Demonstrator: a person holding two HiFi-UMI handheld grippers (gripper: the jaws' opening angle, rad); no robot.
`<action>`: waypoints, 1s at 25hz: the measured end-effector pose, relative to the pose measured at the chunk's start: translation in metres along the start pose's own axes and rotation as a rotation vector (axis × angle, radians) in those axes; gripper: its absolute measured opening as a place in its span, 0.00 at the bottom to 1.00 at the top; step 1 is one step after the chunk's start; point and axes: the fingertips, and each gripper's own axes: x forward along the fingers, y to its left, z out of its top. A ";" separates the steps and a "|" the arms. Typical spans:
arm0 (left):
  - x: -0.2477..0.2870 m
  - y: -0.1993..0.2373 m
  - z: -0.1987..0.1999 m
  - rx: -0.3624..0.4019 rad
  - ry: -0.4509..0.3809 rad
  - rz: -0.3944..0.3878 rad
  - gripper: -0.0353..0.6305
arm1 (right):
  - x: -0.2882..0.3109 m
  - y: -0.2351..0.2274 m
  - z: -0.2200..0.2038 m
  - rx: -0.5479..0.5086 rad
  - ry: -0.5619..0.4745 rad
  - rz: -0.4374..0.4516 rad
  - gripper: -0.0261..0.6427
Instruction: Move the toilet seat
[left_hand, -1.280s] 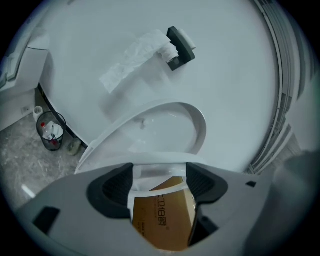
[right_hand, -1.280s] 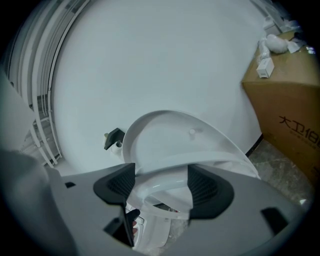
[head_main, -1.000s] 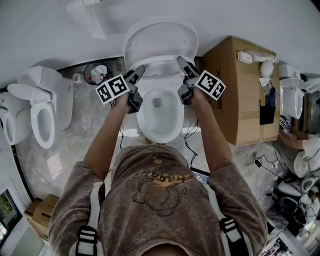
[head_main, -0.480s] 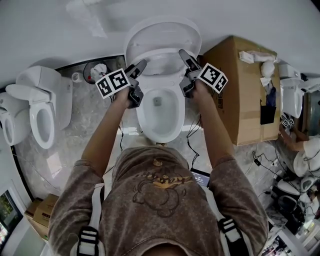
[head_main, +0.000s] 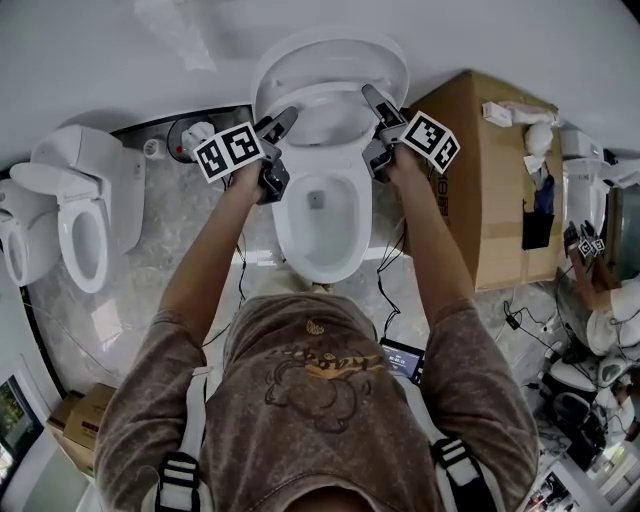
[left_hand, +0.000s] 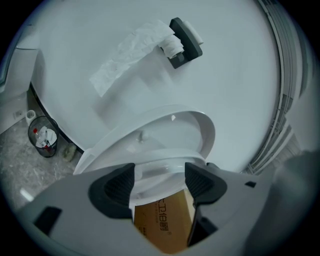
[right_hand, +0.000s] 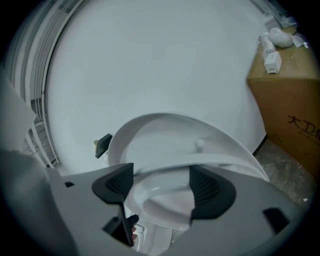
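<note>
A white toilet (head_main: 292, 232) stands against the wall with its lid (head_main: 330, 62) upright. The toilet seat (head_main: 328, 118) is raised steeply, close under the lid. My left gripper (head_main: 284, 122) holds the seat's left side; in the left gripper view the seat ring (left_hand: 159, 172) fills the gap between the two pads of the left gripper (left_hand: 159, 182). On the seat's right side sits my right gripper (head_main: 372, 98), and the seat ring (right_hand: 162, 175) spans the pads of the right gripper (right_hand: 162, 185). Its jaws are opening, with the ring still touching both pads.
A large cardboard box (head_main: 490, 170) stands right of the toilet. Another toilet (head_main: 85, 220) is at the left, with a small waste bin (head_main: 188, 142) between. A paper holder (left_hand: 182, 37) hangs on the wall. Cables and a tablet (head_main: 404, 357) lie on the floor.
Both grippers have moved up and toward the wall, carrying the seat with them. The seat now stands steeper and nearer the lid.
</note>
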 end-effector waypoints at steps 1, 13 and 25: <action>0.001 0.000 0.001 0.001 -0.002 0.002 0.52 | 0.001 0.000 0.000 0.000 0.000 0.000 0.56; 0.002 0.001 0.005 -0.014 -0.017 0.013 0.53 | 0.006 -0.001 0.001 0.007 0.015 0.004 0.56; -0.027 -0.023 0.001 -0.003 -0.038 -0.019 0.56 | -0.043 0.011 -0.020 -0.173 0.063 -0.029 0.53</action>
